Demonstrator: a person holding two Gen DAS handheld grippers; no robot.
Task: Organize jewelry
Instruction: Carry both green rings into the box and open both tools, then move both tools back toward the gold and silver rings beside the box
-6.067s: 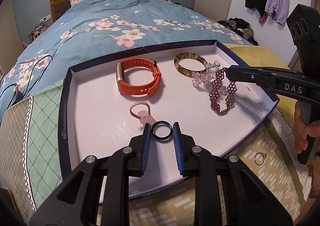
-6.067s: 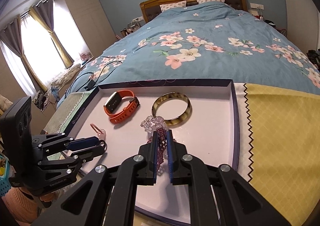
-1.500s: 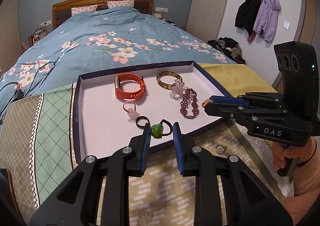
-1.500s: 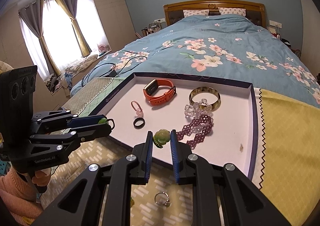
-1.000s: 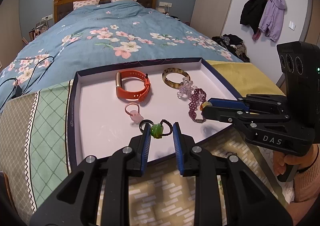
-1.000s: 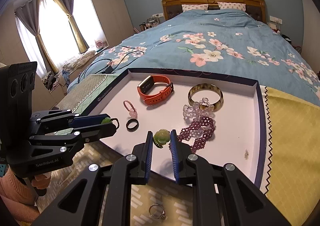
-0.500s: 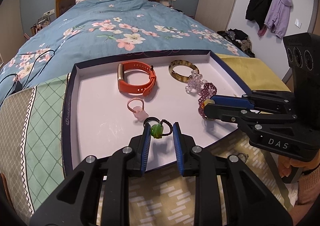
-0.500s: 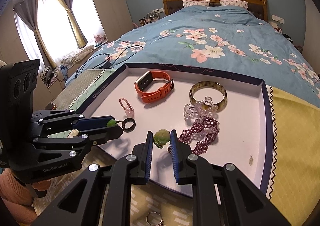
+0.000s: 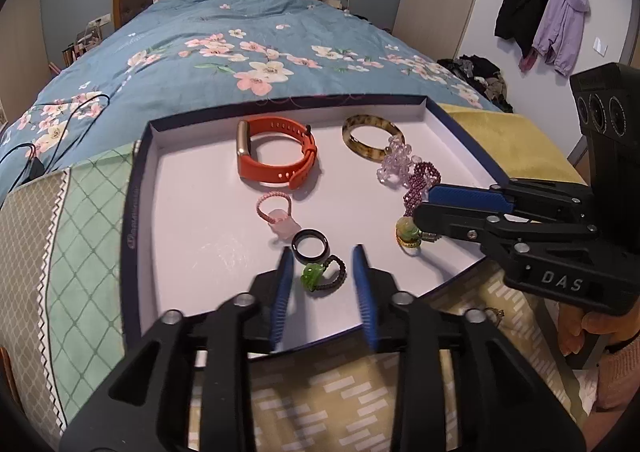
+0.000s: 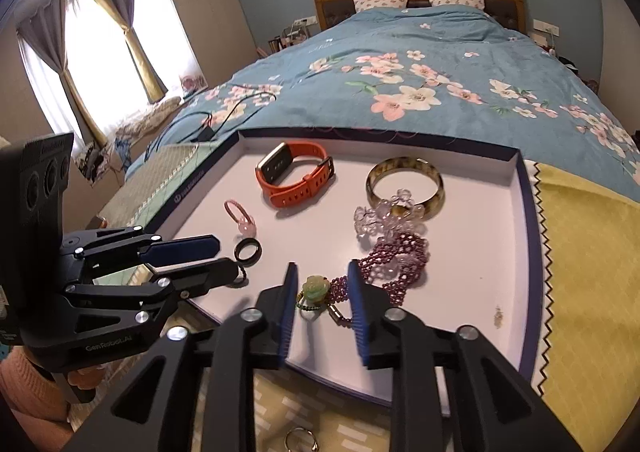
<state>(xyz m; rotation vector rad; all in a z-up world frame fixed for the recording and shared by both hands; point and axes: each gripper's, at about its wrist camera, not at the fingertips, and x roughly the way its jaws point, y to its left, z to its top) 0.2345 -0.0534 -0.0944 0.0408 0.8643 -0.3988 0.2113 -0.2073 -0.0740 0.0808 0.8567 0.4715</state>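
A green stone ring on a black cord lies on the white tray between the fingers of my left gripper. Those jaws are opening and the pads stand clear of the ring. A pale green jade flower ring rests on the tray between the fingers of my right gripper. These jaws are opening too, with gaps on both sides. The left wrist view shows the right gripper above the jade flower ring. The right wrist view has the left gripper at the tray's near left.
The tray also holds an orange watch, a tortoiseshell bangle, a clear bead bracelet, a purple bead bracelet, a pink ring and a black ring. A metal ring lies on the patterned cloth in front of the tray.
Both grippers' jaws have spread apart. The green cord ring and the jade flower ring, pinched half a second ago, now lie loose on the tray.
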